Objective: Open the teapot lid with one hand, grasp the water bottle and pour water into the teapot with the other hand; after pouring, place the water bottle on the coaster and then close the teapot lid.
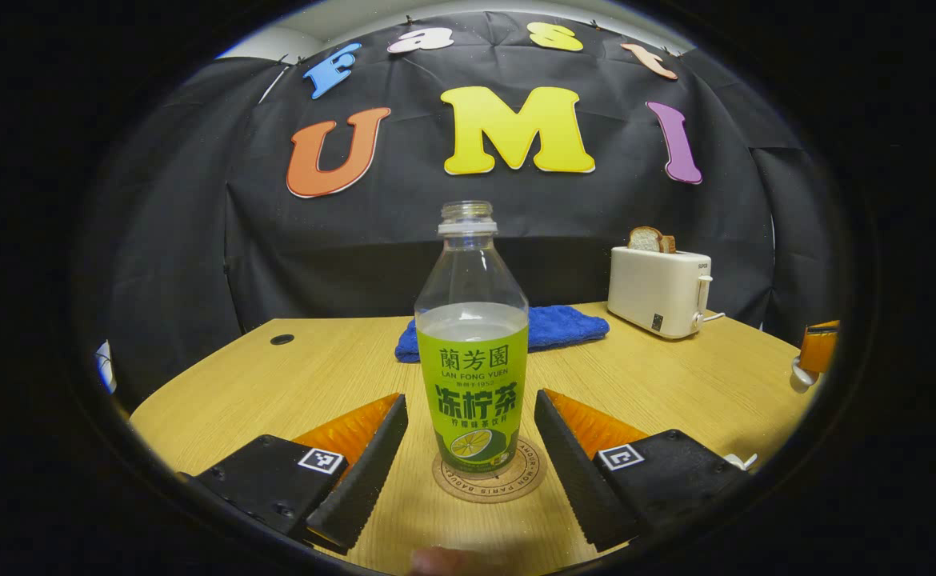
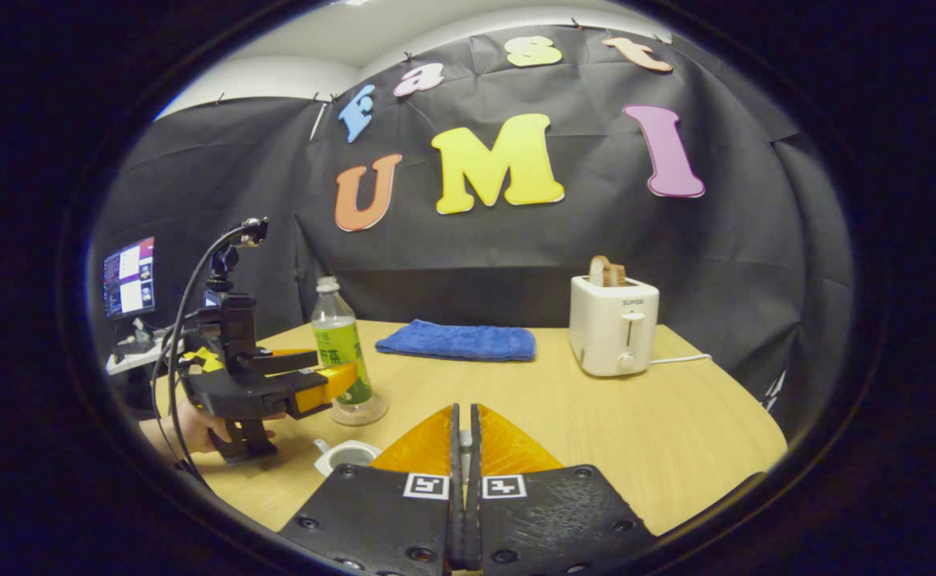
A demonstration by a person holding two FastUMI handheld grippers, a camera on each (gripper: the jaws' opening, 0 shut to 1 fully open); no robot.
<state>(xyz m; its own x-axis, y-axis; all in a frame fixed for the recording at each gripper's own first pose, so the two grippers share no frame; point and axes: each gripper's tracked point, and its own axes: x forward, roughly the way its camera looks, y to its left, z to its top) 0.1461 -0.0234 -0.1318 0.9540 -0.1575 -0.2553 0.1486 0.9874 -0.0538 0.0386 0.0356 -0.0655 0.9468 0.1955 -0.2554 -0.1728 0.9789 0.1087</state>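
2 hand-held grippers: left [image 1: 472, 460] apart round bottle [image 1: 472, 352] on coaster [image 1: 490, 480] | right [image 2: 465, 448] together | wood table [image 2: 596, 416], toaster [image 2: 614, 324], blue towel [image 2: 458, 341]

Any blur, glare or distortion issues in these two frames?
Left gripper view: bottle on the coaster is sharp; a blurred fingertip smears the bottom edge; fisheye bows the table edge. Right gripper view: evenly lit, no strong glare; toaster crisp, its own closed fingers slightly soft up close.
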